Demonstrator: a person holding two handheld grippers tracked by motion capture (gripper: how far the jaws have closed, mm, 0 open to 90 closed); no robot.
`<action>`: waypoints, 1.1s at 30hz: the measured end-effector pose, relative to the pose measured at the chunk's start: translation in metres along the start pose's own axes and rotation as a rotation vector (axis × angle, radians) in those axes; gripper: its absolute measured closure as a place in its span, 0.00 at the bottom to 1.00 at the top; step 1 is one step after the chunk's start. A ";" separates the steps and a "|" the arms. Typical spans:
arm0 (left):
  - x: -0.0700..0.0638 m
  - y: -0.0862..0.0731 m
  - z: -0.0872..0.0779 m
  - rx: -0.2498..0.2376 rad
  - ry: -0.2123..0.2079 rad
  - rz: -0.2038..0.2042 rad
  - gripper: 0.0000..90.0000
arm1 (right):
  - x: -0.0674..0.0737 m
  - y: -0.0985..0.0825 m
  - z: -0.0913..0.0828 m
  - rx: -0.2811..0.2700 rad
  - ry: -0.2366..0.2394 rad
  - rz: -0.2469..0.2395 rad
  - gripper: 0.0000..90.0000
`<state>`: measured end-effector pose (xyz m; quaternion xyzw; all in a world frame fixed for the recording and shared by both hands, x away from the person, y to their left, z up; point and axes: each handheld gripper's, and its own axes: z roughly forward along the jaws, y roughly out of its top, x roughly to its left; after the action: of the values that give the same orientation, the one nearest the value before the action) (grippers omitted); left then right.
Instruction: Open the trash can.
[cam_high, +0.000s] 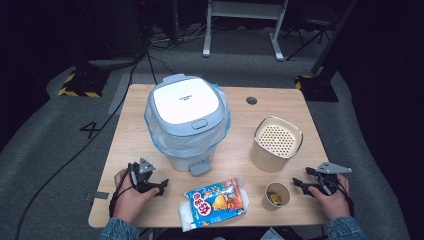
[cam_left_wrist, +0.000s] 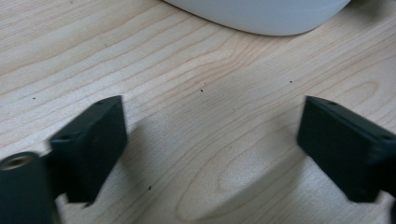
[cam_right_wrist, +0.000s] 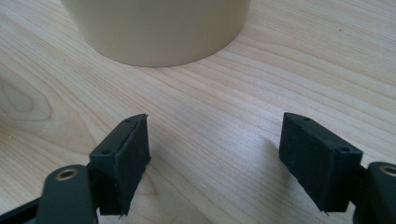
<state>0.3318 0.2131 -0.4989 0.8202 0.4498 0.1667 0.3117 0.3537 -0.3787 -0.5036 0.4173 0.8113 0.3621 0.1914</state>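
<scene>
Wooden table (cam_high: 150, 207) holds a white pedal bin (cam_high: 187, 120) with a blue liner, lid closed, at centre-left. Beige perforated-top container (cam_high: 276, 144) stands to its right, well apart. Near the front edge: a snack packet (cam_high: 216, 201) lying flat just in front of the bin's pedal (cam_high: 200, 167), and a paper cup (cam_high: 276, 196) beside it, in front of the beige container. Left gripper (cam_high: 161, 187) rests on the table left of the packet, jaws spread, nothing between them; bin base just ahead in the left gripper view. Right gripper (cam_high: 300, 184) right of the cup, jaws spread and empty, beige container base close ahead. Nothing blocks either gripper.
</scene>
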 end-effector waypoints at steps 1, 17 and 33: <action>0.000 0.001 -0.002 -0.006 -0.001 0.016 0.26 | 0.000 0.000 0.000 0.000 0.000 -0.001 0.27; 0.005 0.036 -0.064 -0.123 -0.171 0.060 0.62 | 0.000 0.000 0.000 0.000 0.000 -0.001 0.27; -0.011 0.077 -0.119 -0.291 -0.306 0.136 0.78 | 0.000 0.000 0.000 0.000 -0.003 0.002 0.28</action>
<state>0.3088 0.2158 -0.3589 0.8106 0.3122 0.1243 0.4796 0.3532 -0.3786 -0.5037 0.4184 0.8106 0.3619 0.1922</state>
